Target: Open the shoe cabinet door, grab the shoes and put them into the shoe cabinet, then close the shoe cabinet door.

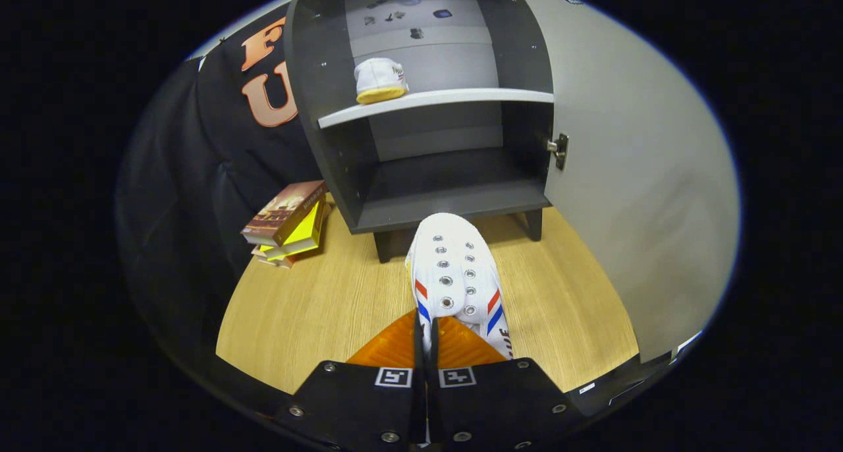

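1. The hand-held gripper (426, 346) has its two fingers drawn almost together, pinching the rear edge of a white shoe (456, 281) between them.
2. That white shoe has metal eyelets and red and blue stripes on its sides; it reaches away from the fingers, its toe pointing at the shoe cabinet (421, 103).
3. The toe lies just before the front edge of the cabinet's bottom compartment, above the wooden desk (316, 307).
4. The shoe cabinet is dark, stands on short legs at the far side of the desk, and has a pale shelf (435, 103) across its middle.
5. A second white shoe (380, 80) with a yellow sole sits on that shelf, toward its left end.
6. The cabinet door (639, 175) is swung wide open to the right, a hinge showing at its inner edge.
7. A small stack of books (288, 223) lies on the desk just left of the cabinet.
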